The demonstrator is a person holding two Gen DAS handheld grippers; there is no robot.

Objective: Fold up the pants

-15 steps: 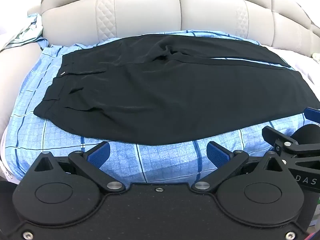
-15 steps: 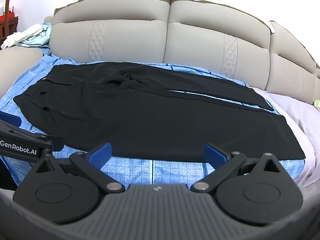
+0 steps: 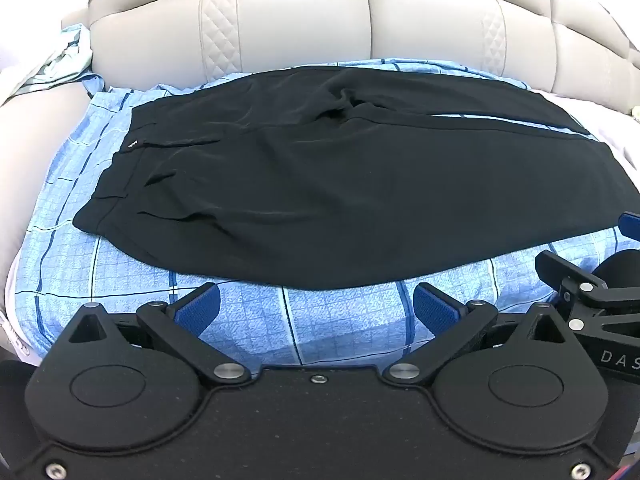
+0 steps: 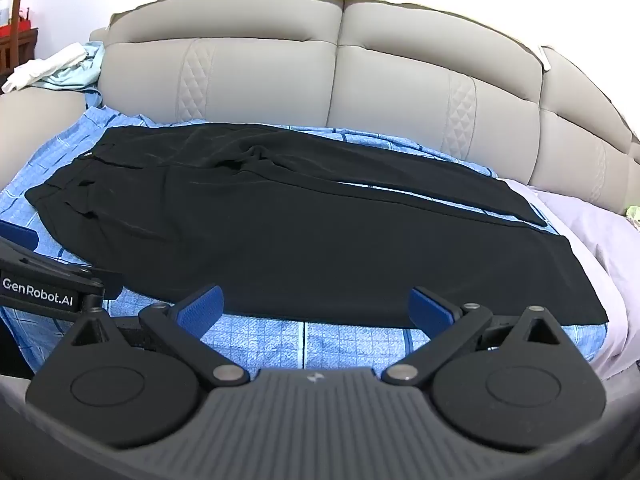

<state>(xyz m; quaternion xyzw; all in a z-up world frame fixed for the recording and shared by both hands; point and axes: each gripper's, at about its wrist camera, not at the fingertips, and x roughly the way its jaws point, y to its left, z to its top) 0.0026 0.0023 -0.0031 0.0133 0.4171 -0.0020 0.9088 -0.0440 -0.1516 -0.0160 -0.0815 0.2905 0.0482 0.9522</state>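
Note:
Black pants [image 3: 340, 184] lie spread flat on a blue checked sheet [image 3: 344, 320], waistband to the left and legs running right; they also show in the right wrist view [image 4: 320, 240]. My left gripper [image 3: 316, 308] is open and empty, just short of the pants' near edge around the seat. My right gripper [image 4: 316, 304] is open and empty, at the near edge of the front leg. Each gripper shows at the edge of the other's view: the right one [image 3: 600, 296], the left one [image 4: 40, 280].
A beige padded headboard [image 4: 340, 72] rises behind the pants. Pale clothes [image 4: 60, 68] lie heaped at the back left. A lilac sheet [image 4: 592, 232] covers the bed to the right of the blue one.
Both grippers have crept slightly forward toward the pants' near edge. The pants have not moved.

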